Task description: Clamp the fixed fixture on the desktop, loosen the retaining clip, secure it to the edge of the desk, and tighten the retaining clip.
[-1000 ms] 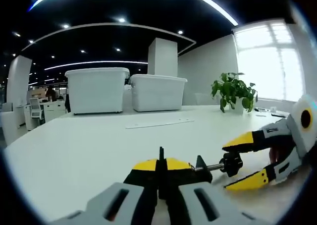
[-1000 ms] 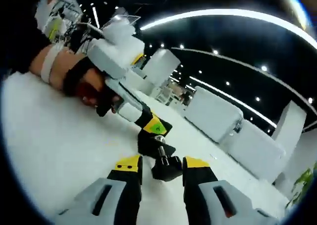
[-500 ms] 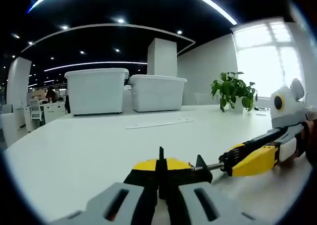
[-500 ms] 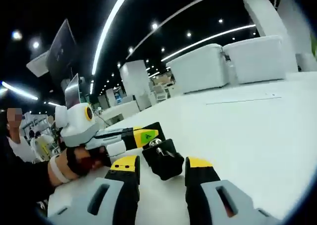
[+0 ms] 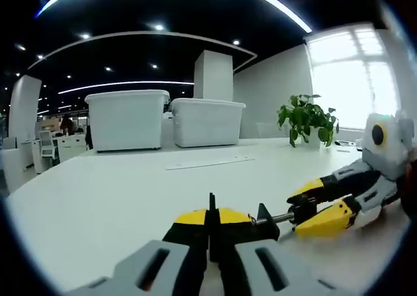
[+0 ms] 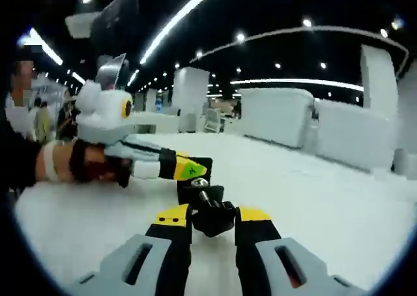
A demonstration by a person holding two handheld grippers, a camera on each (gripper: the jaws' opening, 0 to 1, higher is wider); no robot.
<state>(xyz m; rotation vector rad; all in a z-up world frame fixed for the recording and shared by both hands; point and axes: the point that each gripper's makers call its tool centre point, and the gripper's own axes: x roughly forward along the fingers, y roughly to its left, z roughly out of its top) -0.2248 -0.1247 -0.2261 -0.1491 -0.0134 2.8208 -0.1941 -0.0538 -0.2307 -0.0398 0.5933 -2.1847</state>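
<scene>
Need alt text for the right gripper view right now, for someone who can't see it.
The right gripper has its yellow-tipped jaws around the black knob of a clamp fixture on a white desk. The left gripper, held in a hand, grips the fixture's far end.

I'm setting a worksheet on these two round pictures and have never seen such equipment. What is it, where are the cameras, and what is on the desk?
A person holds a two-jaw tool in each hand; a fisheye camera rides on each. In the left gripper view, the left gripper is shut on the black clamp fixture, which lies on the white desk. The right gripper comes in from the right, its jaws around the clamp's screw knob. The right gripper view shows that knob from the other end. Farther back are two white bins and a potted plant.
</scene>
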